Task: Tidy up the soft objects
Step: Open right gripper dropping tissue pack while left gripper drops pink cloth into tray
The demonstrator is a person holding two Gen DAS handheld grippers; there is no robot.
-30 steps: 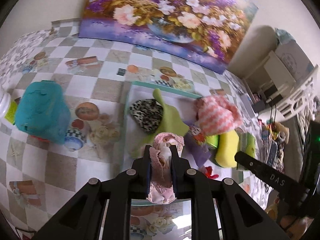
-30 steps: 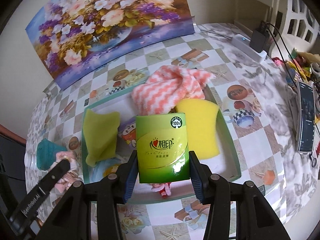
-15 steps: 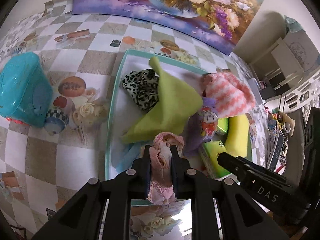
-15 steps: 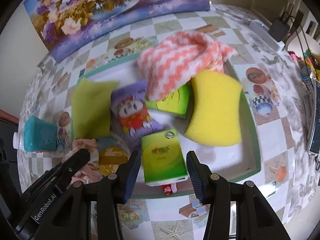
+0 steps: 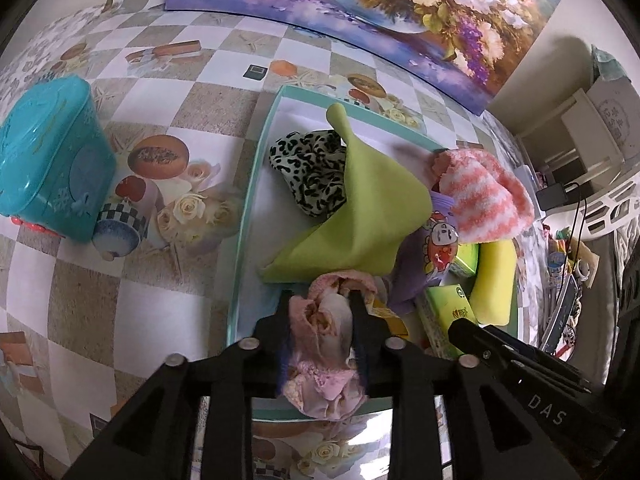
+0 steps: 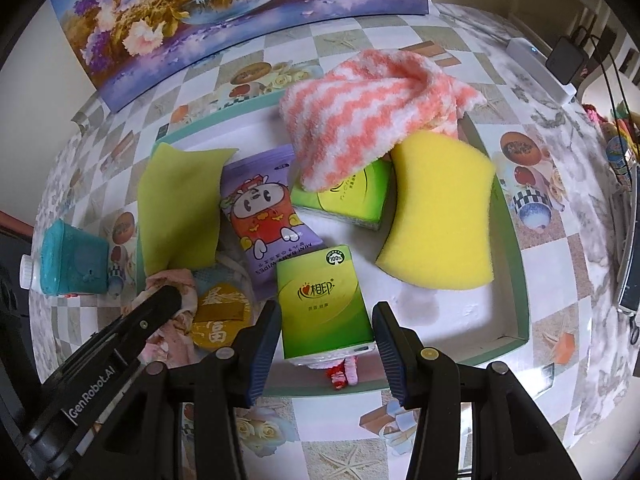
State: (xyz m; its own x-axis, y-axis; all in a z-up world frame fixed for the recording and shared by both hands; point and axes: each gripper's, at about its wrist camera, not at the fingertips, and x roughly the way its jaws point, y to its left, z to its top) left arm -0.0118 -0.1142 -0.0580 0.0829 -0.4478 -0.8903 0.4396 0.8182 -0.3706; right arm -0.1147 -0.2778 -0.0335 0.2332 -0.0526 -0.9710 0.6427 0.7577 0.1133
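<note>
A teal-rimmed tray (image 6: 516,264) holds the soft things. My left gripper (image 5: 320,294) is low over the tray's near left corner. A crumpled pink cloth (image 5: 320,344) fills the gap between its jaws, which are opening while the pads still touch it. My right gripper (image 6: 326,306) is shut on a green tissue pack (image 6: 324,280) that lies flat on the tray floor at the front. Also in the tray are a coral-striped fuzzy cloth (image 6: 368,112), a yellow sponge (image 6: 440,212), a lime cloth (image 5: 368,216), a leopard-print fabric (image 5: 312,172), a purple wipes pack (image 6: 268,216) and a second green pack (image 6: 348,196).
A teal plastic box (image 5: 44,160) stands on the checked tablecloth left of the tray. A flower painting (image 5: 380,8) leans against the back wall. A white power strip (image 6: 536,64) with a charger lies at the right. A small red-pink item (image 6: 344,372) sits at the tray's front rim.
Both grippers came down into the tray. The green pack went from held up to lying on the tray floor. The left jaws widened around the pink cloth.
</note>
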